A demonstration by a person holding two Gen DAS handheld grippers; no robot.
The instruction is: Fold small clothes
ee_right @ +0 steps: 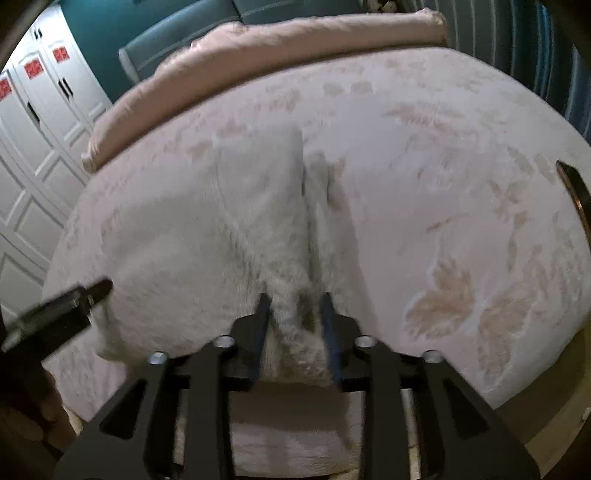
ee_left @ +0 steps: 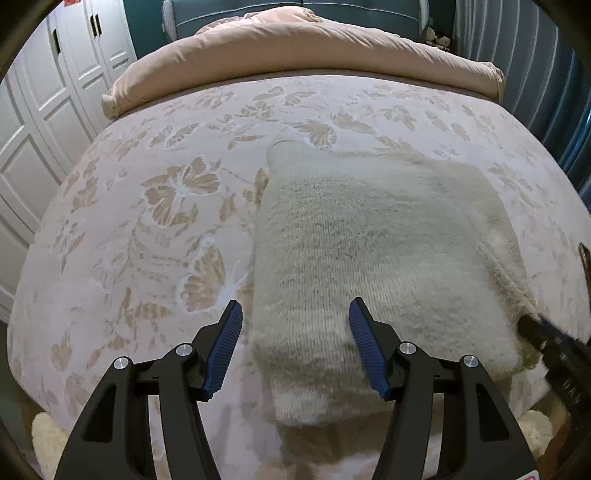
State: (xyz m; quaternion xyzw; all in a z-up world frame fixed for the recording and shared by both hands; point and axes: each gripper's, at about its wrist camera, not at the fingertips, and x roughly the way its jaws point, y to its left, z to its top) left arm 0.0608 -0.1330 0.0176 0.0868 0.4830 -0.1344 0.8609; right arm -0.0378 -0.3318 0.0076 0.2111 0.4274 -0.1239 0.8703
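I log this as a home bedroom: bed [ee_left: 177, 229] with butterfly-patterned cover; rolled beige duvet [ee_left: 295, 51] at its far end; white panelled wardrobe doors [ee_left: 44, 110]; teal wall [ee_right: 96, 33].

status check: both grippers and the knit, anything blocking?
Left gripper jaws open, over the cream knit's near edge. Right gripper jaws apart, knit fold between them, no clear grip. Bedspread clear nearby.

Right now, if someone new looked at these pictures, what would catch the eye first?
A fluffy cream knit garment lies folded near the front edge of the bed, on a pink cover with beige butterflies. The left gripper hangs open over its near left corner. The right gripper has fuzzy fabric between its fingers at the near right edge.
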